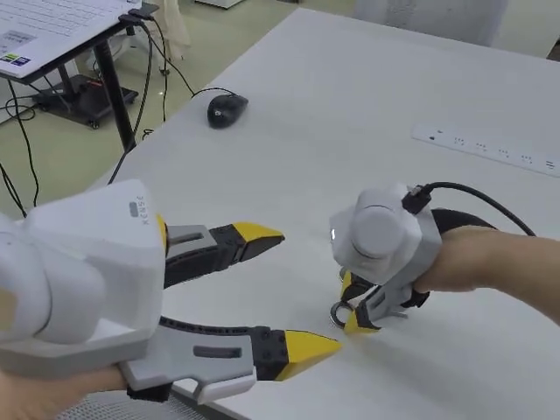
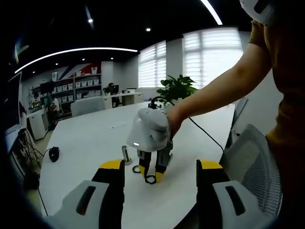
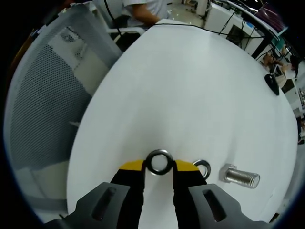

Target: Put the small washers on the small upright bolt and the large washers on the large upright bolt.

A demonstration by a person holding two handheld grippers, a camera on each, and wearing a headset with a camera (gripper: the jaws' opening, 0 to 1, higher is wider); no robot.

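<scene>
Nearest the head camera, the left gripper (image 1: 282,290) was held low at the left. Its two yellow-tipped jaws stood wide apart with nothing between them. In the left gripper view the same jaws rose from the bottom edge, parted, and framed the scene beyond them.

Further along the white table (image 1: 350,114), the right gripper (image 1: 354,306) pointed down at the surface, with a hand (image 1: 477,258) wrapped around its body. Its jaws were closed from both sides on a steel washer (image 3: 159,152), which sat at or just above the tabletop. Whether this washer touched the table could not be told. In the head view it showed as a small ring at the gripper's tips.

Just beside the right-hand jaw in the right gripper view, a second washer (image 3: 202,167) lay flat on the table. Whether it touched the jaw could not be told. Next to it, an upright bolt (image 3: 239,176) stood on its hexagonal head with the threaded shank up. No washer was on the bolt. The left gripper view showed the bolt (image 2: 126,155) standing close behind the right gripper (image 2: 152,172).

Well beyond these, a black computer mouse (image 1: 227,109) and a white power strip (image 1: 486,147) rested on the far part of the table. A laptop (image 1: 52,26) sat on a stand past the table's edge.
</scene>
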